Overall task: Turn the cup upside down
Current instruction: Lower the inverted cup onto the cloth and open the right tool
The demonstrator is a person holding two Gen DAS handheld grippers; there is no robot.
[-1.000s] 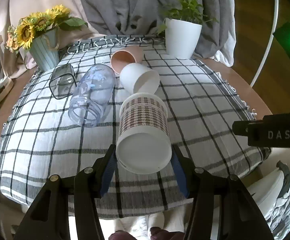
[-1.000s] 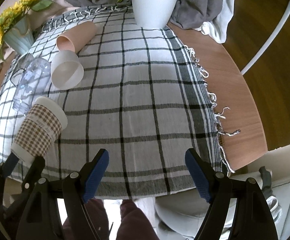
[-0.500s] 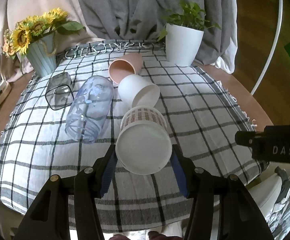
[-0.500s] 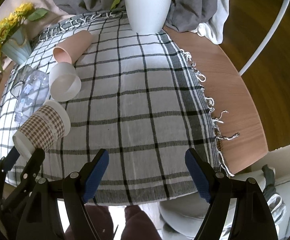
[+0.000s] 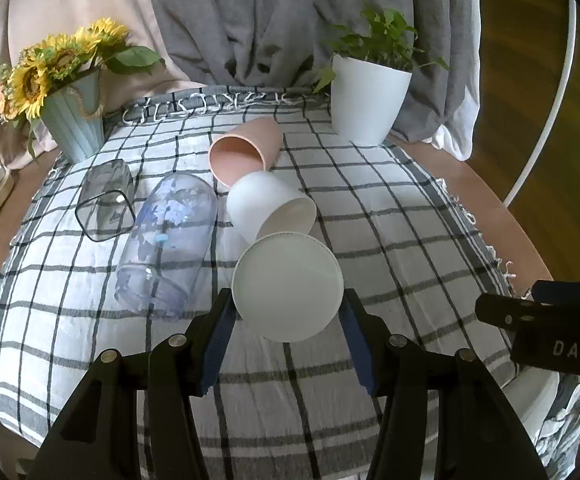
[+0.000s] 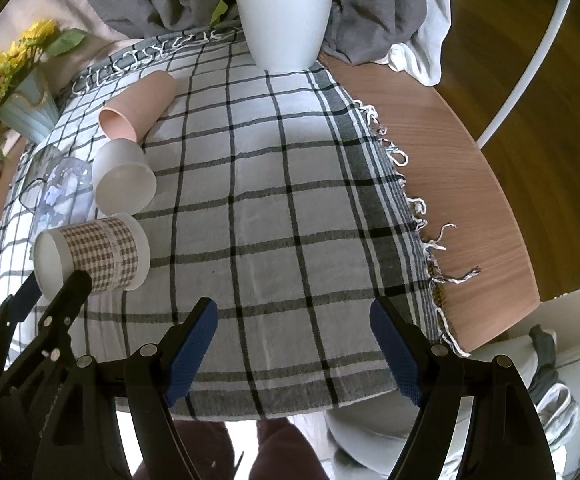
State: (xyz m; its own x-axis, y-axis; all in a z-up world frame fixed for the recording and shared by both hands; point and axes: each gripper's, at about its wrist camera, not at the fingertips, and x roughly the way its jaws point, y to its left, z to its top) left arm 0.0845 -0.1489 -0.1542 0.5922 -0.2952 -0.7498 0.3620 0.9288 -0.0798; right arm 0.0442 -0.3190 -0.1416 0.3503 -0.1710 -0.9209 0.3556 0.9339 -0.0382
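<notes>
My left gripper (image 5: 286,320) is shut on a paper cup with a brown houndstooth band (image 6: 98,254). It holds the cup on its side above the checked cloth, white base (image 5: 288,286) toward the left wrist camera. In the right wrist view the left gripper (image 6: 46,292) grips the cup near its base, mouth pointing right. My right gripper (image 6: 294,344) is open and empty over the cloth's near edge.
A white cup (image 5: 270,204), a pink cup (image 5: 246,152), a clear tumbler (image 5: 166,240) and a grey glass (image 5: 106,200) lie on their sides on the cloth (image 6: 290,200). A white plant pot (image 5: 366,100) and a sunflower vase (image 5: 74,120) stand at the back.
The left gripper has lifted and tilted the houndstooth cup, so its base now faces the left wrist camera squarely and its side is hidden. The right gripper has stayed open.
</notes>
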